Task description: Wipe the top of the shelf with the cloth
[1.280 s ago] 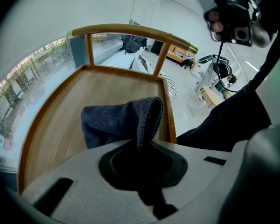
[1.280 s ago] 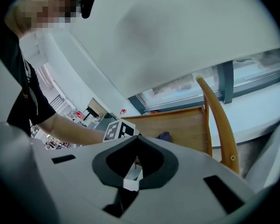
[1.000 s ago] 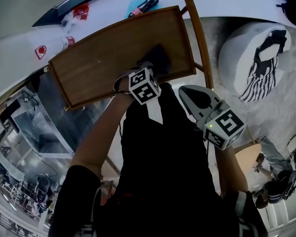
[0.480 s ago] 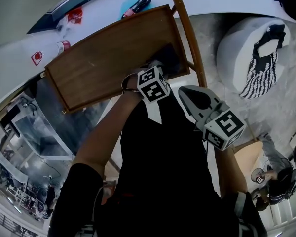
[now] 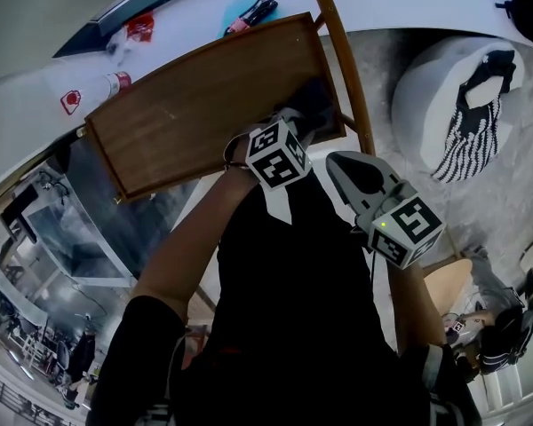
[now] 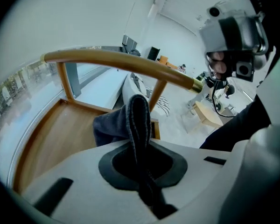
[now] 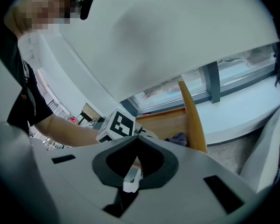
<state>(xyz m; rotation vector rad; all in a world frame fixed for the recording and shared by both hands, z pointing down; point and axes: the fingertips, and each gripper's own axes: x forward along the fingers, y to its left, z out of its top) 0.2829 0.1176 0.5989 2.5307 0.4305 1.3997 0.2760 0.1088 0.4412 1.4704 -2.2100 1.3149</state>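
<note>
The shelf's brown wooden top (image 5: 195, 105) fills the middle of the head view. A dark cloth (image 5: 313, 103) lies bunched on it near its right front corner. My left gripper (image 5: 300, 121) is shut on that cloth, its marker cube just behind. In the left gripper view the cloth (image 6: 136, 120) rises folded out of the shut jaws, over the wooden top (image 6: 56, 134). My right gripper (image 5: 345, 165) hovers off the shelf at its right front, jaws shut, holding nothing. The right gripper view shows the left gripper's cube (image 7: 116, 125) and the cloth (image 7: 179, 137) by the shelf.
A curved wooden rail (image 5: 342, 60) runs along the shelf's right side. Behind the shelf a white ledge (image 5: 186, 20) carries red-labelled items and a blue thing (image 5: 249, 11). A round white pouf (image 5: 426, 87) with a striped cloth (image 5: 466, 127) stands at the right.
My left gripper has slid the cloth to the right across the wooden top, closer to its right edge. The right gripper has barely moved.
</note>
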